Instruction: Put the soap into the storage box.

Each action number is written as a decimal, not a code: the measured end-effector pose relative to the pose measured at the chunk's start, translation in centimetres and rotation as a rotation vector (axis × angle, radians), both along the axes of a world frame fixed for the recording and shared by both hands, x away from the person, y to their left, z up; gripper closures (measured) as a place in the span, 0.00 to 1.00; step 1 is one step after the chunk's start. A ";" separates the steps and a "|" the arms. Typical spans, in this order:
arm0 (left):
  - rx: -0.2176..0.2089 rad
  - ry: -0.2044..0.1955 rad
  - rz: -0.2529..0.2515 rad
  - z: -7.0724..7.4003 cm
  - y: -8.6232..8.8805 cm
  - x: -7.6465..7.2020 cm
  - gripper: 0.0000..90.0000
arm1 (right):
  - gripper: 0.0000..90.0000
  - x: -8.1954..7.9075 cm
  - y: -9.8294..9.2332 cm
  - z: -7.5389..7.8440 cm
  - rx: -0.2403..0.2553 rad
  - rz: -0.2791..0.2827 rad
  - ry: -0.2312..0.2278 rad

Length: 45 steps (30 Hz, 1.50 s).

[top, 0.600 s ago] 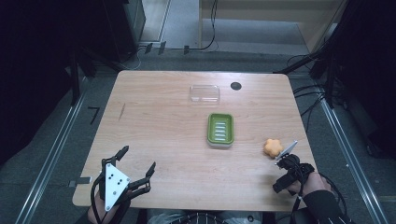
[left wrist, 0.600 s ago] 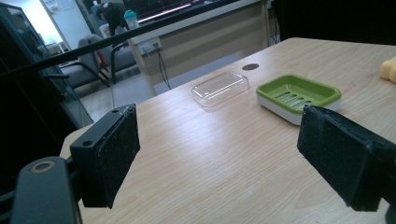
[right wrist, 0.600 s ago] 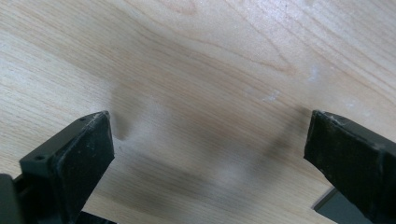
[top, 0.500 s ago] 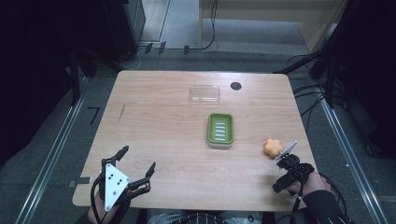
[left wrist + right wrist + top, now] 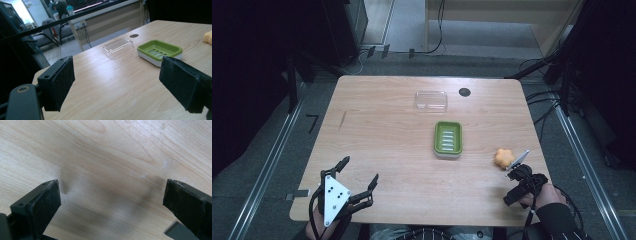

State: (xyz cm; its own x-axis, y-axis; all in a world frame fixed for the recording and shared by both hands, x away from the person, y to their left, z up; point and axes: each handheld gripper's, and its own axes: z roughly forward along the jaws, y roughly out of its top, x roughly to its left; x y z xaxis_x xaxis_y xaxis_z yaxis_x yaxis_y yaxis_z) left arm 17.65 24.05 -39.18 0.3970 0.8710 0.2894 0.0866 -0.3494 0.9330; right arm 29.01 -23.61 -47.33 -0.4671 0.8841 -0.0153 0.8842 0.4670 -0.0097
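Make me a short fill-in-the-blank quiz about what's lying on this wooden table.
1. The green slotted soap dish sits near the table's ____.
2. The orange flower-shaped soap lies on the table to the ____ of the dish in the high view.
3. The clear plastic lid lies ____ the dish, apart.
4. The left gripper has its jaws ____.

Missing: middle; right; beyond; open

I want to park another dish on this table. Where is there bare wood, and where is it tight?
Bare: the wide left half of the table, between the left tool and the clear lid. Tight: the right edge, where the orange piece sits beside the right tool, near the green soap dish.
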 end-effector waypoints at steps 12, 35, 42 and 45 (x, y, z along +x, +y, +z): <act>-0.001 0.002 -0.001 0.0 -0.1 0.1 0.15 | 0.01 0.9 0.2 0.7 -0.003 0.016 -0.035; 0.002 0.006 0.006 0.0 0.0 0.1 0.15 | 0.01 4.2 0.9 1.2 0.020 0.046 -0.087; 0.003 0.006 0.006 0.0 0.0 0.1 0.15 | 0.01 5.3 1.1 1.0 0.020 0.048 -0.085; 0.004 0.006 0.005 0.0 0.0 0.1 0.15 | 0.00 5.7 1.2 1.1 0.022 0.040 -0.088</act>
